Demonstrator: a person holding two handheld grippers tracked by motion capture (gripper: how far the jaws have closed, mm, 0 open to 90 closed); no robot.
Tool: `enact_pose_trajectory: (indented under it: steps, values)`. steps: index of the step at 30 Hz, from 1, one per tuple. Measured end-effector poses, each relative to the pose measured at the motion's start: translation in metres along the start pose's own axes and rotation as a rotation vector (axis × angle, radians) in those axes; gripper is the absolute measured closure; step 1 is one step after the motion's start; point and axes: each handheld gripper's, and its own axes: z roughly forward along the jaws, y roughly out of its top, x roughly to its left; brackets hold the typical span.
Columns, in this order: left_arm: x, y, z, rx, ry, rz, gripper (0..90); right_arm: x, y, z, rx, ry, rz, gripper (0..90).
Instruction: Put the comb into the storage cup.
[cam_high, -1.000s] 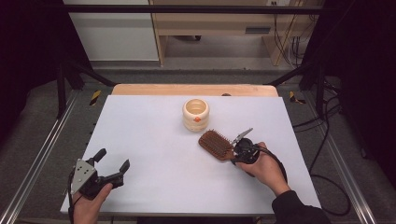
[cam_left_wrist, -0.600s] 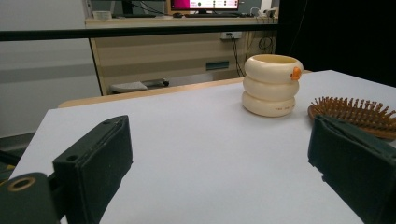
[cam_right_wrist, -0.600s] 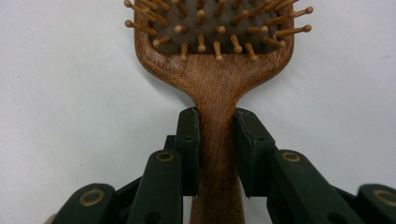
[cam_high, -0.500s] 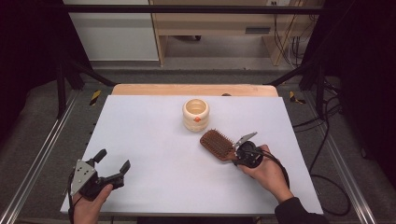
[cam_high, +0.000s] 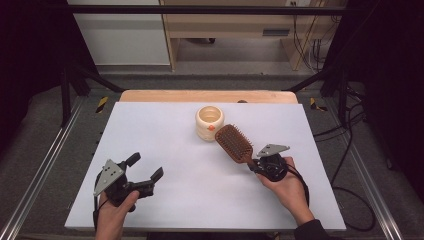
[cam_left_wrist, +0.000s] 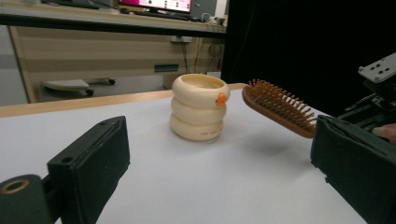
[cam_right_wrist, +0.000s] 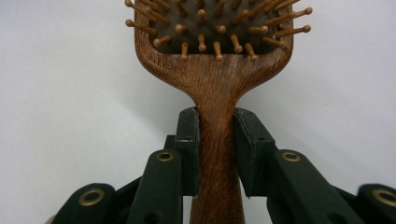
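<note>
White tabletop (cam_high: 170, 150) spreads out in front of me, with a strip of bare wood along its far edge and a dark room with shelving behind. What has changed over the last second is the hairbrush (cam_high: 233, 143): I have carried it up and toward the far side, so its head now sits just beside the cream ringed cup (cam_high: 209, 123), on the cup's right. From the left gripper view the brush hangs clear of the surface, bristles up, casting a shadow beneath, and I cannot see it touching the cup.

My right gripper (cam_high: 254, 165) is clamped on the wooden handle; in its own view both black jaws press the neck just below the head. My left gripper (cam_high: 146, 167) rests at the near left, jaws spread wide, holding nothing, well apart from both things.

I read this as the brush being brought to the cup, perhaps to stand in it. For that the handle would need to point down, so a regrip or a hand-over to my left seems likely.
</note>
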Motion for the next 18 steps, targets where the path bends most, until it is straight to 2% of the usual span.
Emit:
enact_pose_trajectory:
  steps: [5, 15, 18]
  values:
    - [-0.008, 0.015, 0.025, 0.016, -0.037, 0.024, 4.7, 0.004, 0.003, -0.001, -0.068, -0.005, 0.001, 72.6]
    - [-0.022, 0.039, 0.071, 0.026, -0.126, 0.011, 4.7, 0.006, 0.011, -0.011, -0.211, 0.008, 0.029, 72.5]
    - [-0.024, 0.046, 0.080, 0.023, -0.144, -0.019, 4.7, 0.011, 0.019, -0.012, -0.255, 0.022, 0.021, 72.6]
